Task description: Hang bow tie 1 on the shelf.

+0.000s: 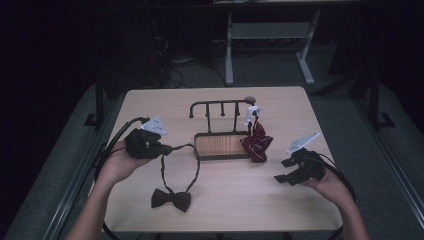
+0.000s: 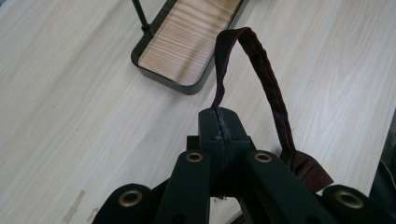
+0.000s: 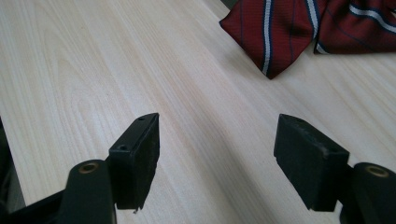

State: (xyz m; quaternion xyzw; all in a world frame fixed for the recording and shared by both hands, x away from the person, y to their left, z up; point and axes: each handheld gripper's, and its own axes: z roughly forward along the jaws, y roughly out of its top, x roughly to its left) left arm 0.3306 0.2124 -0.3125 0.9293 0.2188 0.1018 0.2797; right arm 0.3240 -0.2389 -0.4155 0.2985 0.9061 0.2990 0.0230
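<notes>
The left claw (image 1: 167, 148) sits near the worktop's (image 1: 280, 210) left edge, its jaws pressed together on the strap (image 2: 261, 70) of a dark bow tie (image 1: 171, 199). In the high view the strap runs from the jaws in a loop across the wood, and the bow lies close to the near edge, left of centre. The left gripper view shows the strap rising out of the pinched jaws, arching over, and coming back down to the bow at the lower right, where the frame cuts it off.

The right claw (image 1: 283, 170) is held near the right edge with its jaws wide apart and nothing between them; in the right gripper view bare wood lies under and ahead of them.

A stand (image 1: 220, 145) with a wooden tray and a black peg rail occupies the middle of the worktop. A red striped tie (image 1: 256, 142) hangs from a white clip at the rail's right end and drapes onto the wood beside the tray. Its stripes are plain in the right gripper view, where only its lower tips show, cut off at the top.

Open wood stretches along the near edge to the right of the bow and between the stand and the far edge. The room around the worktop is dark and hard to read.
</notes>
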